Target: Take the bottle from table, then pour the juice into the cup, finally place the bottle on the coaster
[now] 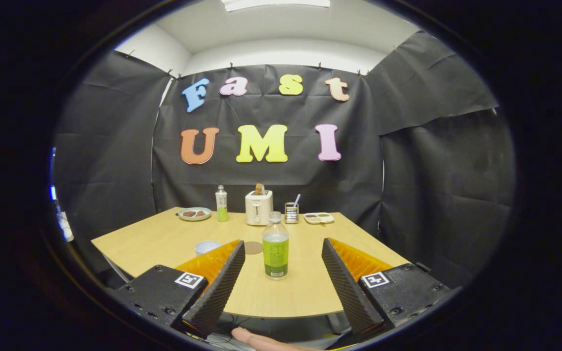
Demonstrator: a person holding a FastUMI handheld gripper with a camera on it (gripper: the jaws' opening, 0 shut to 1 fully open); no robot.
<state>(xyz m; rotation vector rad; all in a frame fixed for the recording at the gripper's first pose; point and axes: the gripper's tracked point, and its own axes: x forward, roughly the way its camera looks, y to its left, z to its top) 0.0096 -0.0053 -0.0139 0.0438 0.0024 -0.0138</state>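
Two fingers (283,246) spread wide, touching nothing; bottle (275,245) upright between them, cup (207,247) and coaster (253,247) beside.

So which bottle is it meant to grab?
On the wooden table, look just ahead of the open tool, between its fingers. The near bottle stands there alone, clear with a green label; the other bottle stands far back beside the toaster.

Tabletop count, as I see it from my remote seat:
Bottles (275,246) (221,204): 2. Cup (206,247), coaster (253,247), toaster (259,206), plate (194,214), divided dish (318,218), holder (291,212): 1 each.
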